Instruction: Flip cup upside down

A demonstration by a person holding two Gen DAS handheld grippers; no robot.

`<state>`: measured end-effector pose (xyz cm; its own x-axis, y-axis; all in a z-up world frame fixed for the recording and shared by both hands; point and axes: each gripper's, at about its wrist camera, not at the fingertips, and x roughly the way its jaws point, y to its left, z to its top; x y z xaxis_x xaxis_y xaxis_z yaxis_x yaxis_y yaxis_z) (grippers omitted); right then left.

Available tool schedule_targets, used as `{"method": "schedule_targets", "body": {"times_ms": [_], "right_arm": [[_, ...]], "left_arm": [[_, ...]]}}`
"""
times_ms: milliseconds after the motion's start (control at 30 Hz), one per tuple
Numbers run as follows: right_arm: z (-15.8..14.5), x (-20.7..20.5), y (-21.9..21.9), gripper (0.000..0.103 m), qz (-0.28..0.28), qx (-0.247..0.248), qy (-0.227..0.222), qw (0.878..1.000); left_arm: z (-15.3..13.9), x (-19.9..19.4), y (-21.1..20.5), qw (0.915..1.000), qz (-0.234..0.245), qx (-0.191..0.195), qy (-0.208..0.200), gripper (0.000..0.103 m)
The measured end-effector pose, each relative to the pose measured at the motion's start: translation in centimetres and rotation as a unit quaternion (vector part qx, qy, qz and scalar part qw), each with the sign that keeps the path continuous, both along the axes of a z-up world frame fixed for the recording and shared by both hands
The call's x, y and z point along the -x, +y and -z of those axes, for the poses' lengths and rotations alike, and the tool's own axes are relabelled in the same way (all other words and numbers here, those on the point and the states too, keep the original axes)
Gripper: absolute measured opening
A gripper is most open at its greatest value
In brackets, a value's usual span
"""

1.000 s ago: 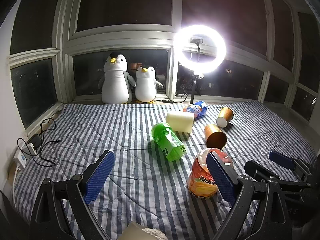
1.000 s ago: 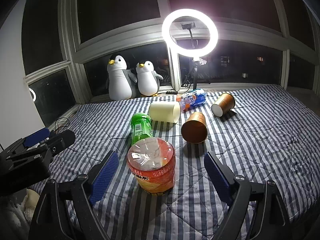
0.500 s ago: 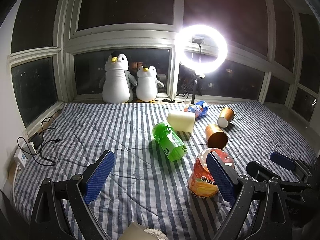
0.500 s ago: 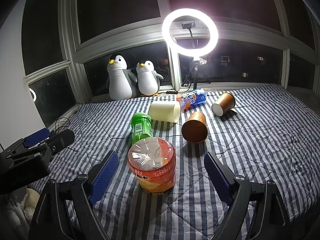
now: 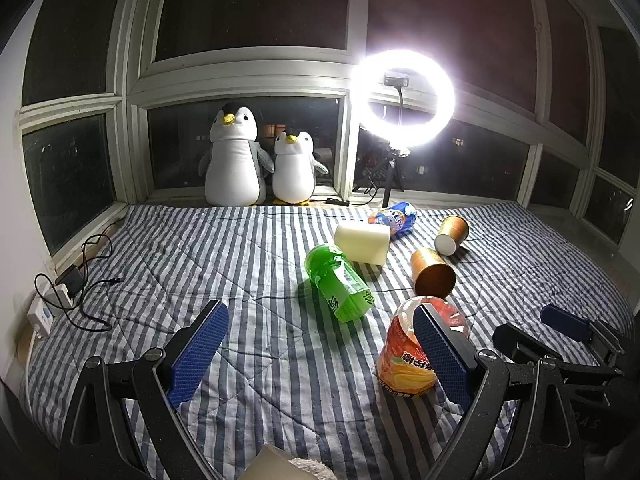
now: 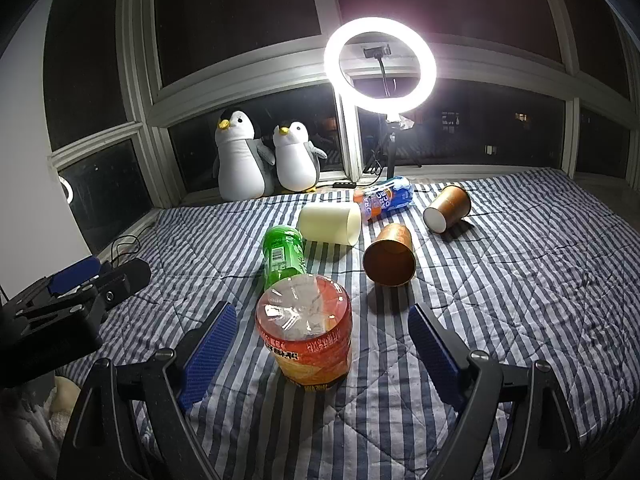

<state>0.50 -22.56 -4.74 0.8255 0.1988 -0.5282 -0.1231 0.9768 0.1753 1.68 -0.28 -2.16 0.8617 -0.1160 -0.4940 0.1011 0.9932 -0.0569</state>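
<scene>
On the striped bed (image 6: pixel 500 300) lie six cups (image 6: pixel 390 258), two plush penguins (image 6: pixel 240 156) behind.

a lit ring light (image 5: pixel 404 103) stood before dark bay windows (image 6: pixel 236 20); two plush penguins (image 5: pixel 256 164) sat on the sill behind the striped bedspread (image 6: pixel 500 280).

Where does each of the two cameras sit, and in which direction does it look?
Left wrist: sits on the left claw, looks across the striped bed toward the window; its own open fingers show, and the right claw at the right edge.
Right wrist: sits on the right claw, looks the same way; its open fingers flank the orange cup, without touching it; the left claw shows at left.
Shared: orange cup, green bottle, two penguins, ring light.
</scene>
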Motion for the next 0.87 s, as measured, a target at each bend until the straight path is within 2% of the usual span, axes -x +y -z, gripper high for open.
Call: {"method": "schedule_targets", "body": {"times_ms": [867], "right_arm": [[0.07,0.10,0.04,0.085,0.000,0.000,0.002,1.000]], "left_arm": [[0.34,-0.21,0.12,1.0000,-0.002,0.001,0.006,0.096]]}}
